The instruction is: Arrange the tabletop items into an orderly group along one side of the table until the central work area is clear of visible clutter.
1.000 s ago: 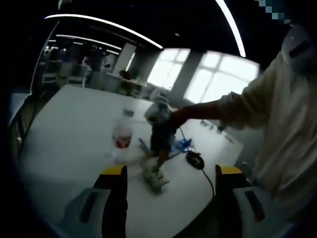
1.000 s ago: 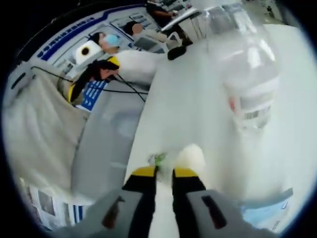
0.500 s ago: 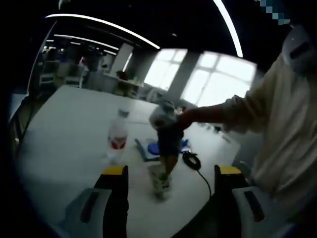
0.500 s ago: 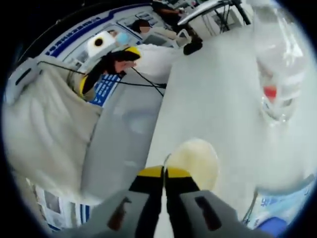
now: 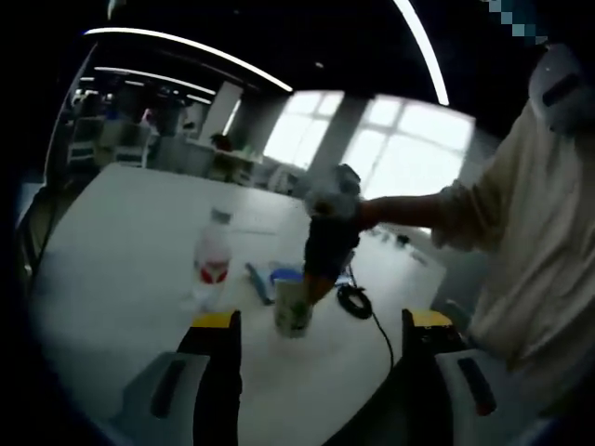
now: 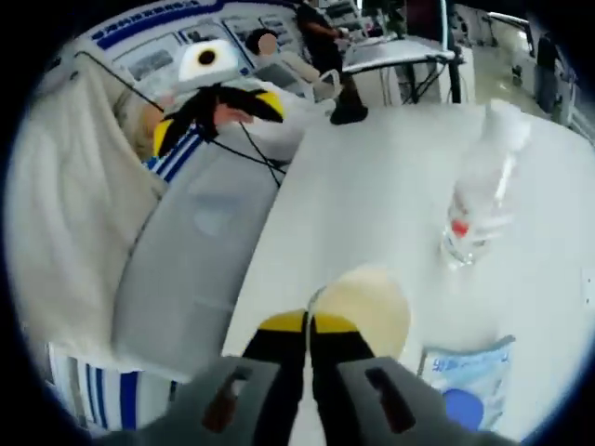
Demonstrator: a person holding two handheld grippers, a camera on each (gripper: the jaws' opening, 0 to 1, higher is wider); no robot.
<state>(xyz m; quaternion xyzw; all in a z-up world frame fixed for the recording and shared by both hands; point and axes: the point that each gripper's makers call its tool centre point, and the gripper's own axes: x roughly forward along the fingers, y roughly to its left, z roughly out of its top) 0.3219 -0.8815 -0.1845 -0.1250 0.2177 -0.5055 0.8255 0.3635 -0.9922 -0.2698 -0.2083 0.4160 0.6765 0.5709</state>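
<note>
One cup (image 6: 363,308) is pinched by its rim in the right gripper (image 6: 309,325), up above the table (image 6: 372,204).
It could slip and knock the bottle (image 6: 479,190) at 2 o'clock; the left gripper (image 5: 321,321) is wide open, holding nothing.

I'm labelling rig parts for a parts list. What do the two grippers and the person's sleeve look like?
Left gripper: two grey jaws with yellow tips and dark slots. Right gripper: grey body, black jaws, yellow tips; in the left gripper view it looks dark with a pale top. The sleeve is cream, loose and long.
</note>
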